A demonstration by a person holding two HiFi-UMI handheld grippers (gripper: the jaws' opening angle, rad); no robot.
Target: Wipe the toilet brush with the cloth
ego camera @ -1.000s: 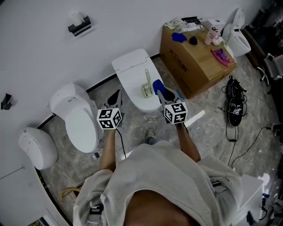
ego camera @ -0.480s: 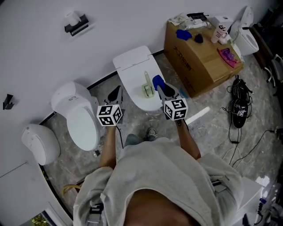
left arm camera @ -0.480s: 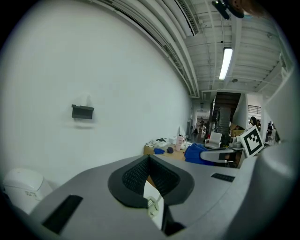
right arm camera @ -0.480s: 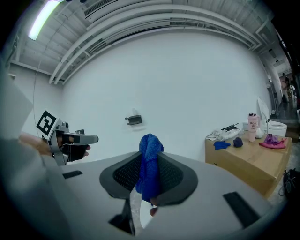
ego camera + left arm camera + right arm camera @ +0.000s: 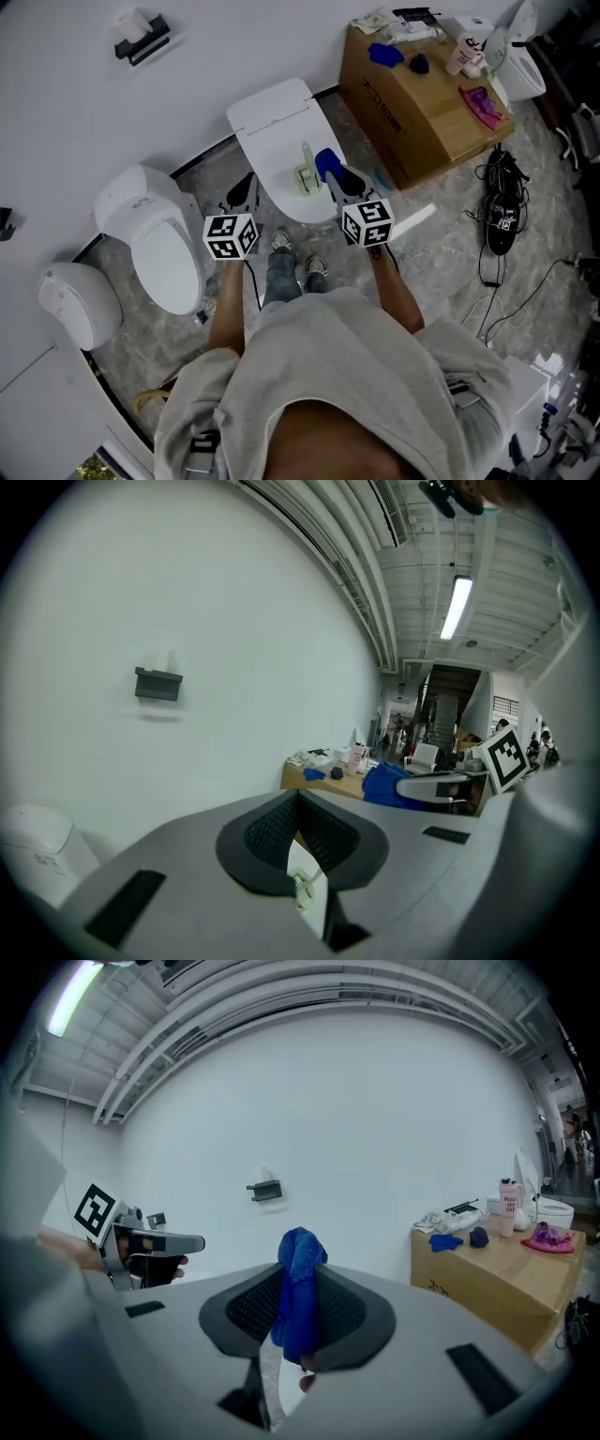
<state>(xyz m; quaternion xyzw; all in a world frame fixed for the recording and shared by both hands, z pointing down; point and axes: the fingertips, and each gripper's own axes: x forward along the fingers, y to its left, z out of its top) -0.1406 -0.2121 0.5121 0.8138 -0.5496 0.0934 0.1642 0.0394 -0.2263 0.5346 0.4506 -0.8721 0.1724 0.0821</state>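
A pale toilet brush (image 5: 305, 172) stands upright in its holder on the closed lid of a white toilet (image 5: 272, 131). My right gripper (image 5: 336, 178) is just right of the brush, shut on a blue cloth (image 5: 327, 164). The cloth (image 5: 300, 1283) bunches up between the pads in the right gripper view. My left gripper (image 5: 244, 191) hovers beside the toilet's left edge, shut with nothing in it. In the left gripper view only a sliver of the brush (image 5: 302, 889) shows below the closed pads, and the cloth (image 5: 386, 785) appears to the right.
A second white toilet (image 5: 155, 234) and a white lidded unit (image 5: 80, 309) stand to the left. A cardboard box (image 5: 422, 103) with bottles and cloths sits at right, with cables and dark shoes (image 5: 497, 216) on the floor beyond. A holder (image 5: 141, 37) hangs on the wall.
The person has stepped closer to the toilet, and both feet now show beneath the grippers. Both grippers keep their spacing, the right still holding the cloth.
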